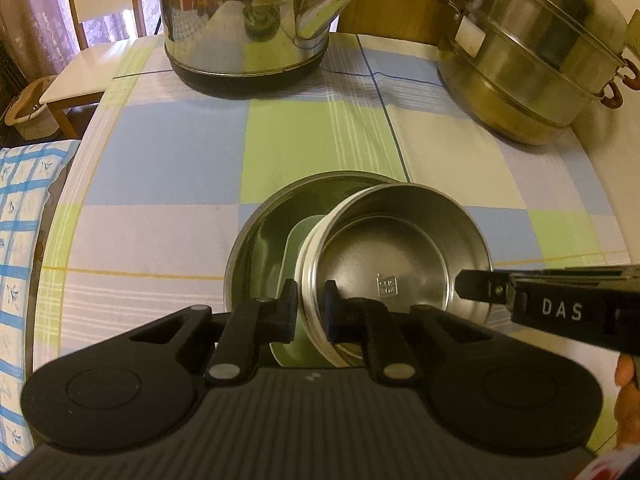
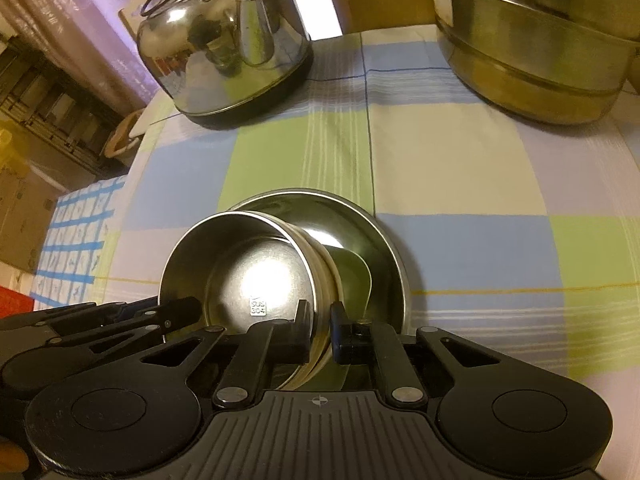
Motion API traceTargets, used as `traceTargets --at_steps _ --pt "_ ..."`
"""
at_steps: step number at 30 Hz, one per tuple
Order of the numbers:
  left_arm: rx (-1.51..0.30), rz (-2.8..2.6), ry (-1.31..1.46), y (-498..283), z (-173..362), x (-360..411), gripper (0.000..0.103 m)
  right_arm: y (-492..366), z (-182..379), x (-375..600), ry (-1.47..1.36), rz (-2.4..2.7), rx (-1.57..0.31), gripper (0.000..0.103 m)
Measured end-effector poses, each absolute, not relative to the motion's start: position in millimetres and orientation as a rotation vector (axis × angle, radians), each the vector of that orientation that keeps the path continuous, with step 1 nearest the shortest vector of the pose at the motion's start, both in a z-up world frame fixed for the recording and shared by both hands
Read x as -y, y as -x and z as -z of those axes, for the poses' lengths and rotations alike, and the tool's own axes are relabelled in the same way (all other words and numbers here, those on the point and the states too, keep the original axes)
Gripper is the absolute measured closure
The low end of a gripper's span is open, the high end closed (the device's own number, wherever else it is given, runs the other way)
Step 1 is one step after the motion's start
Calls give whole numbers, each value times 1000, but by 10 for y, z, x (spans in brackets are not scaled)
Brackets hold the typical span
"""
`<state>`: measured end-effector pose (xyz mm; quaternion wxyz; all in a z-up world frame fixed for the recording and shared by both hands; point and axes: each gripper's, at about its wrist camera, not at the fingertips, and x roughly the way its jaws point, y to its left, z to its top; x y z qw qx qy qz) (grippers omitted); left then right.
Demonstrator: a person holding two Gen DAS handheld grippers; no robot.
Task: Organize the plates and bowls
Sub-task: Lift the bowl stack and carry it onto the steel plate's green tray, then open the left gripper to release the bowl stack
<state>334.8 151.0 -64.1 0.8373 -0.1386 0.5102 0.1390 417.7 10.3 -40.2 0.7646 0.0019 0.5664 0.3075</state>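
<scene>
Table [image 1: 160,168]: a checked cloth covers it; a kettle [image 1: 244,28] and a stacked steamer pot [image 1: 532,60] stand at the far side, well apart from the work.
Steel plate [image 2: 360,232]: lies flat near the table's front edge, with a pale green dish [image 1: 296,240] in it.
Steel bowl [image 1: 396,248]: above the plate, tilted, mouth turned towards both cameras and up; round, so no long axis, its centre line leaning off upright.
Left gripper [image 1: 310,312]: fingers pinch the bowl's wall, one outside and one inside.
Right gripper [image 2: 320,328]: fingers pinch the opposite wall the same way.
Risk, slip: thin smooth steel in small pads, I'd say it could twist out and clatter onto the plate.
Risk, uneven lowering: one hand dropping first might tip the bowl against the green dish and shove it.
</scene>
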Motion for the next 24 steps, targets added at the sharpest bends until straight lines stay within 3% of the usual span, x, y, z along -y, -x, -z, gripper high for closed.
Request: traceTargets --at_steps 12,16,19,21,24 --pt "-1081 -278 275 -3375 652 -1516 91 -4150 393 -117 -29 -620 -1241 93" --pt "-1075 -259 282 -3358 637 -1523 78 -4130 376 -145 -1 -617 -1222 92" --pt "-1055 -245 283 -3325 592 -1526 67 -4093 351 -130 11 -616 -1197 78" --pt "-1042 -239 278 -3302 559 -1523 64 -4069 319 -90 -3 -619 -1172 52" --pt "-1026 -227 280 -3241 493 -1531 60 -4030 264 -25 -13 -621 -1134 47"
